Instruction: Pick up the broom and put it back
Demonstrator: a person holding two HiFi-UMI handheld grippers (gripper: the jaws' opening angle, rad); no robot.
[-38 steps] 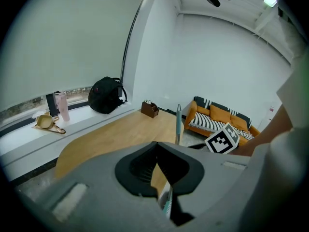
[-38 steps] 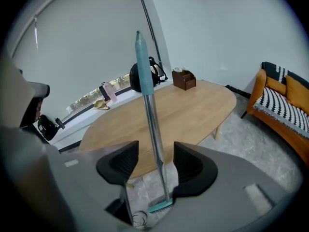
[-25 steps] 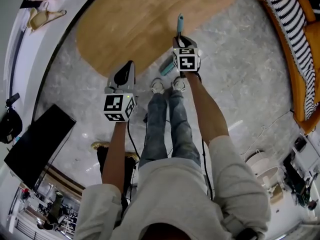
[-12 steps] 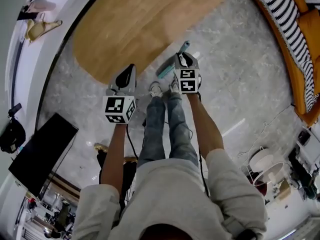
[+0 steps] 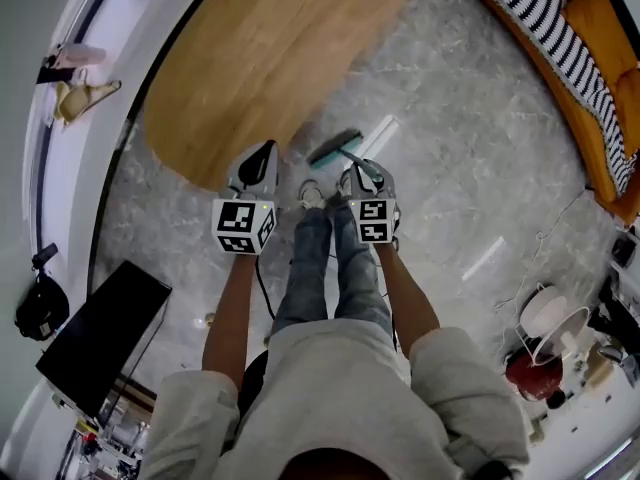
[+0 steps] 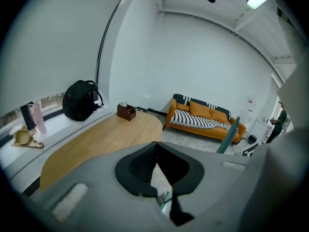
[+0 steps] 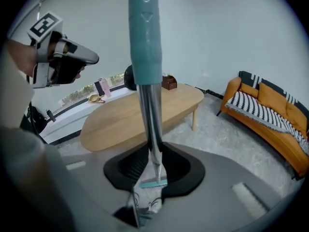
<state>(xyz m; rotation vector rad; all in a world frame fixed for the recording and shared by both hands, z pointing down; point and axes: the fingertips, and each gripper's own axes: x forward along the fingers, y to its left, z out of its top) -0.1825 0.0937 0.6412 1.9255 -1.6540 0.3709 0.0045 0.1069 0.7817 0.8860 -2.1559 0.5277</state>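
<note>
The broom has a teal head down near the marble floor, just ahead of my shoes. Its metal shaft rises between the right gripper's jaws, with the teal grip above them. My right gripper is shut on that shaft, holding the broom nearly upright. My left gripper hovers to the broom's left with its jaw tips together and nothing between them. In the left gripper view the teal grip shows at the right.
An oval wooden table stands ahead, a small brown box on it. An orange sofa with a striped throw lines the right. A black backpack sits on the window ledge. A dark screen stands at left, and white lamps at right.
Both grippers have drawn back toward my body. The broom has tipped more upright in the right gripper, its head still ahead of my shoes. The view has swung toward the sofa.
</note>
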